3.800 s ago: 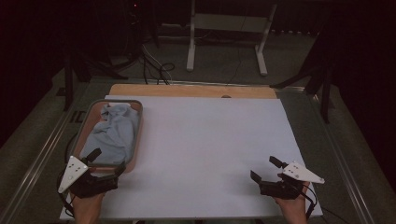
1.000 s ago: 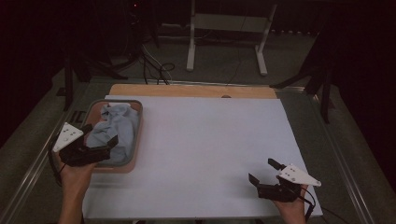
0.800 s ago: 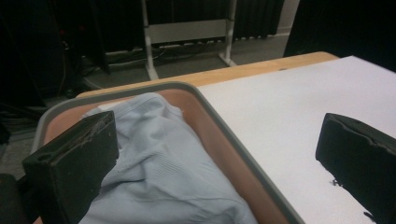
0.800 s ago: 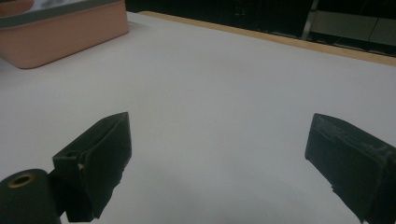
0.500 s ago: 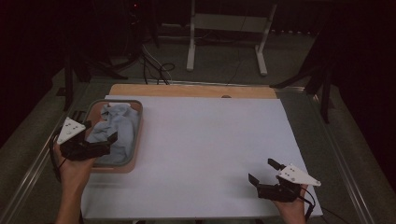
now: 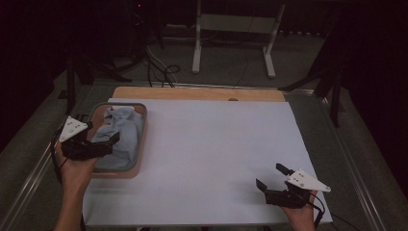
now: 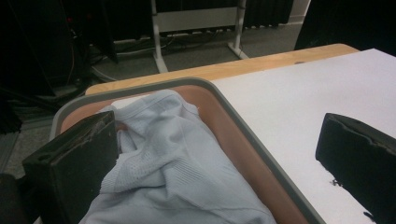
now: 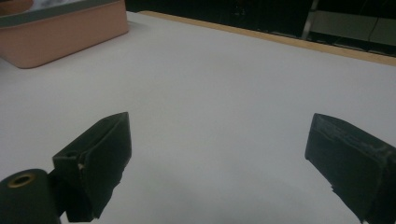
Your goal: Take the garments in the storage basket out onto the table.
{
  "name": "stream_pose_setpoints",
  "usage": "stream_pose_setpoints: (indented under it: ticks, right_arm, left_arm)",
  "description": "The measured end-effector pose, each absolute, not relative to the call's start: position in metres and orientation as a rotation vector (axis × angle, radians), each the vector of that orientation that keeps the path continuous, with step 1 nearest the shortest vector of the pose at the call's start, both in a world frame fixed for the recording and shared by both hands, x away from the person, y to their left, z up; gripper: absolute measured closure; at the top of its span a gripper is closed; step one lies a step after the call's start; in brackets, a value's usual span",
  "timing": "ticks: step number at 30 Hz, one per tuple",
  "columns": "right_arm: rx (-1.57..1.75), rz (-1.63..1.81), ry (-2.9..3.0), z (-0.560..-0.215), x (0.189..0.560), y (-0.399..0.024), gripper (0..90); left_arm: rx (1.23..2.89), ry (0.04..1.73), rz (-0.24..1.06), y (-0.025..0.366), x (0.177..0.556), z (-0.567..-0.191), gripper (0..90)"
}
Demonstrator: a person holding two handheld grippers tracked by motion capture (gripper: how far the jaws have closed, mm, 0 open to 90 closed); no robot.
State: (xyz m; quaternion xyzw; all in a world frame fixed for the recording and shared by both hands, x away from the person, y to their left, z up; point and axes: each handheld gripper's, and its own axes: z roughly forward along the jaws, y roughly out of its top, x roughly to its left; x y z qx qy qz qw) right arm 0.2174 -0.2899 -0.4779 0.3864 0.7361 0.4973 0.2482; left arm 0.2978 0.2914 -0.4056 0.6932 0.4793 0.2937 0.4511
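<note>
Left gripper (image 6: 108, 139), jaws spread wide, poised over the pale blue garment (image 6: 120, 132) that lies crumpled inside the pink tray (image 6: 139, 154) at the left edge of the white table (image 6: 216, 144). Right gripper (image 6: 273, 179), jaws likewise apart and holding nothing, low over the table's near right corner.

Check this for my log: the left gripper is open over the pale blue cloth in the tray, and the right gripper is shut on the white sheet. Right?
Not quite. The right gripper is open, its jaws wide apart above the bare white sheet, as the right gripper view shows. The left gripper is indeed open over the pale blue cloth in the tray.
</note>
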Motion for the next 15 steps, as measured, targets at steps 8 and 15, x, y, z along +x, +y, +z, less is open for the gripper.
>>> stream_pose_setpoints:
  ticks: [8, 15]
  right_arm:
    - [1.052, 1.357, 2.006, -0.478, 0.218, -0.29, 7.2]
    - [1.054, 1.359, 2.007, -0.478, 0.218, -0.289, 7.2]
  left_arm:
    - [1.725, 1.202, 0.726, 0.293, 0.304, -0.405, 0.3]
    - [1.732, 1.222, 0.719, 0.294, 0.309, -0.406, 0.3]
